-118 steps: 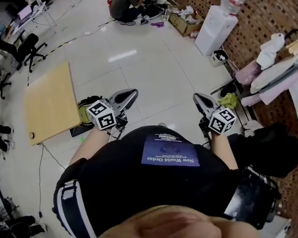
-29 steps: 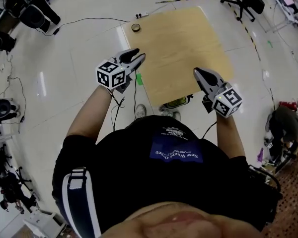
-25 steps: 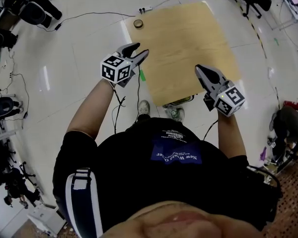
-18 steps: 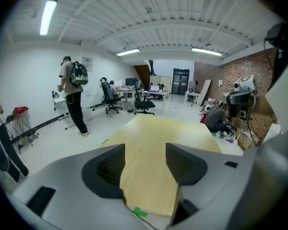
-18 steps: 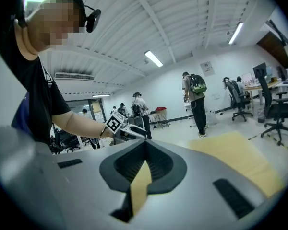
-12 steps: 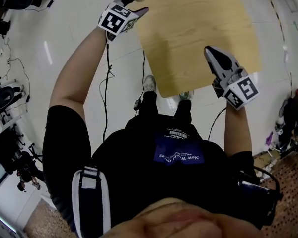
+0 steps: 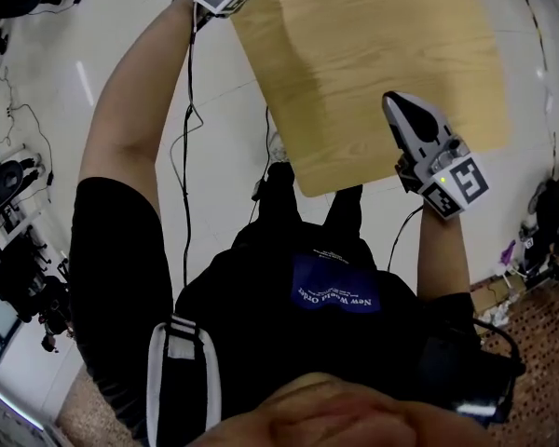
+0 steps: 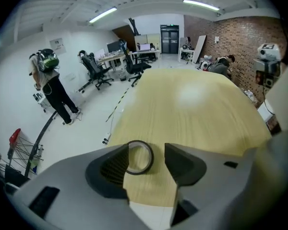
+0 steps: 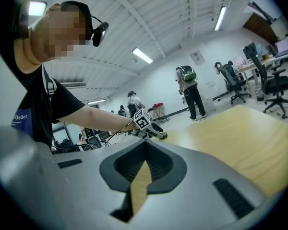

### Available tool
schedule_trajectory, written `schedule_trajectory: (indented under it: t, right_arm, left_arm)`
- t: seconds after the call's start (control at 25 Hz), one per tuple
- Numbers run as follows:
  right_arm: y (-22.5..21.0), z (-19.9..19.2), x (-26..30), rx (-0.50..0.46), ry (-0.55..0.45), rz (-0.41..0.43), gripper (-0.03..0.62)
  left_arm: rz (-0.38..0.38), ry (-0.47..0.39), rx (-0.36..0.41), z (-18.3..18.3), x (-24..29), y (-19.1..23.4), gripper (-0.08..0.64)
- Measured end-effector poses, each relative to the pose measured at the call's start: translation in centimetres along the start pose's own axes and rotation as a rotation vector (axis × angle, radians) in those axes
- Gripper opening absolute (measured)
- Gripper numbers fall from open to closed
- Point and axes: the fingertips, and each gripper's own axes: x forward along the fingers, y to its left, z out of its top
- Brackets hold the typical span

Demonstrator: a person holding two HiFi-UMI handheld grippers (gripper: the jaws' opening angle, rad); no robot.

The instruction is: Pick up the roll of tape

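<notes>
Tape: the roll of tape (image 8: 150,159) lies flat on the surface (image 8: 192,109) close to its corner. It sits between the jaws of the left gripper (image 8: 147,151), hard by the left-hand one.
Left gripper: spread wide, having just been opening, and pinching nothing yet.
Right gripper (image 9: 145,145): tips pressed together, empty, well apart from the tape.
Risk: we judge that closing off-centre could shove the roll sideways. So near the edge, it could slide off onto the floor.
Hidden: one jaw covers the roll's side, so we cannot tell whether they touch. The head view cuts off the left gripper and shows no tape.
</notes>
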Motion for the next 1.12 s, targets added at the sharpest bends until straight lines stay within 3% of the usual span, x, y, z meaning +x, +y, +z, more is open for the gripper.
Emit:
schedule_trajectory:
  t: [0.24,0.44,0.68,1.12]
  right_arm:
    - [-1.0,-1.4,1.1,0.023,0.023,0.004,-0.014]
    - [-1.2,-2.3,0.9,0.029,0.032,0.01,-0.014]
    - [-0.9,-2.6,0.9,-0.009,0.06,0.002,-0.014]
    - [2.6,1.3,-2.2,-0.092,0.077,-0.034,-0.014]
  left_arm:
    - [-0.054,0.101,0.033,-1.6,2.1,0.2,0.166]
    - [-0.151,0.068,-0.055,-1.7,2.4,-0.6,0.082]
    - [-0.158,0.028,-0.126,-1.6,1.6,-0.6,0.058]
    - [-0.176,-0.272,-0.172,3.5,-10.1,-4.1,0.058]
